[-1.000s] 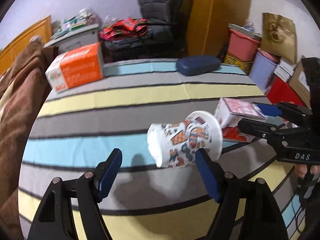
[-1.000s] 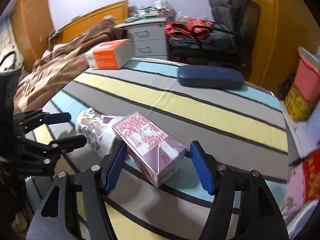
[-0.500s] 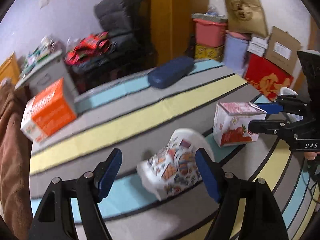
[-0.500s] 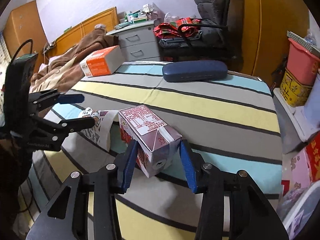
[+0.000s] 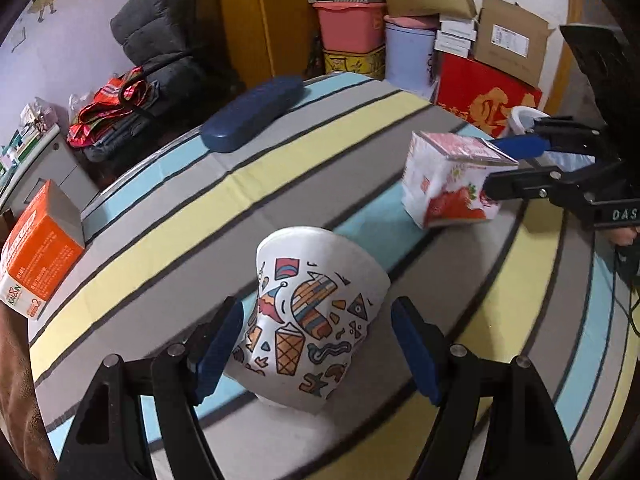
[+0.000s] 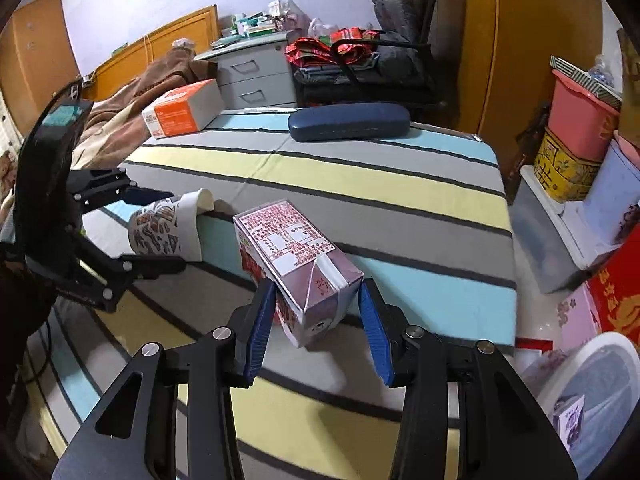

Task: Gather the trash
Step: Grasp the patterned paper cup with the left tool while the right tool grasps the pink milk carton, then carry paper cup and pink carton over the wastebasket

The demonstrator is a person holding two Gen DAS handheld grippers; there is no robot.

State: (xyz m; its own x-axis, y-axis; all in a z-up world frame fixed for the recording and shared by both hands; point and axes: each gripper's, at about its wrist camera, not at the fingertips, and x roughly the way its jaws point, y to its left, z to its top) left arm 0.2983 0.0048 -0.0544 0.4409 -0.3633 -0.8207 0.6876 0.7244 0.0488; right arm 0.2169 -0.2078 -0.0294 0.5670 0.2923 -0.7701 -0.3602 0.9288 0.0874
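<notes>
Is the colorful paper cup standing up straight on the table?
No, the paper cup lies tipped on its side on the striped table, between the left gripper's fingers.

Glossy printed paper cup (image 5: 312, 320), coated-card carton (image 6: 296, 268), matt woven striped cloth (image 6: 360, 176)

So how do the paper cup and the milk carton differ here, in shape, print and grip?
The paper cup is round and tapered, printed with colourful doodles; the milk carton is a box with a pink text label and a strawberry picture. The cup sits between the left tool with a gap at one pad; the carton looks pinched by the right tool. Both are tilted above the striped cloth.
</notes>
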